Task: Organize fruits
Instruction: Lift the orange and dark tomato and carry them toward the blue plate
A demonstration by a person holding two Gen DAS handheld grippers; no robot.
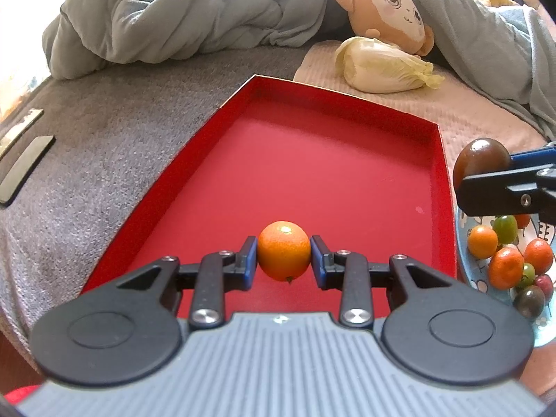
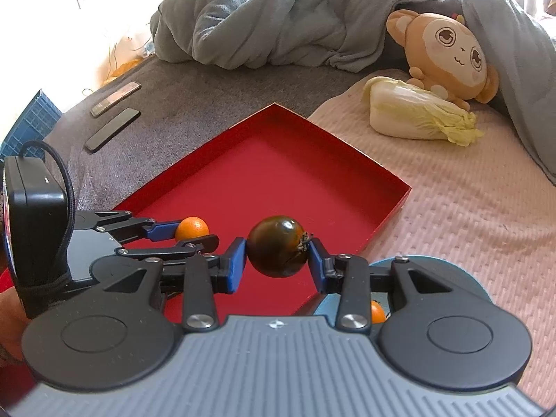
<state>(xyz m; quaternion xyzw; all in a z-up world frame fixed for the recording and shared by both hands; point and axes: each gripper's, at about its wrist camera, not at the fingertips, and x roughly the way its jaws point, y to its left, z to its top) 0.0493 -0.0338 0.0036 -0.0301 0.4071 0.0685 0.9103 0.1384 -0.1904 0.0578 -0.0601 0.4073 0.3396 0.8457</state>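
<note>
My left gripper is shut on a small orange citrus fruit and holds it over the near end of a shallow red tray. My right gripper is shut on a dark brown-green tomato, held over the tray's near right corner. In the left wrist view the right gripper and its tomato show at the right edge. In the right wrist view the left gripper and its orange show at the left. A blue plate right of the tray holds several small oranges and tomatoes.
The tray lies on a bed with a grey blanket and a pink cover. A napa cabbage, a plush monkey and a bunched grey duvet lie behind. Two phones lie far left, near a blue crate.
</note>
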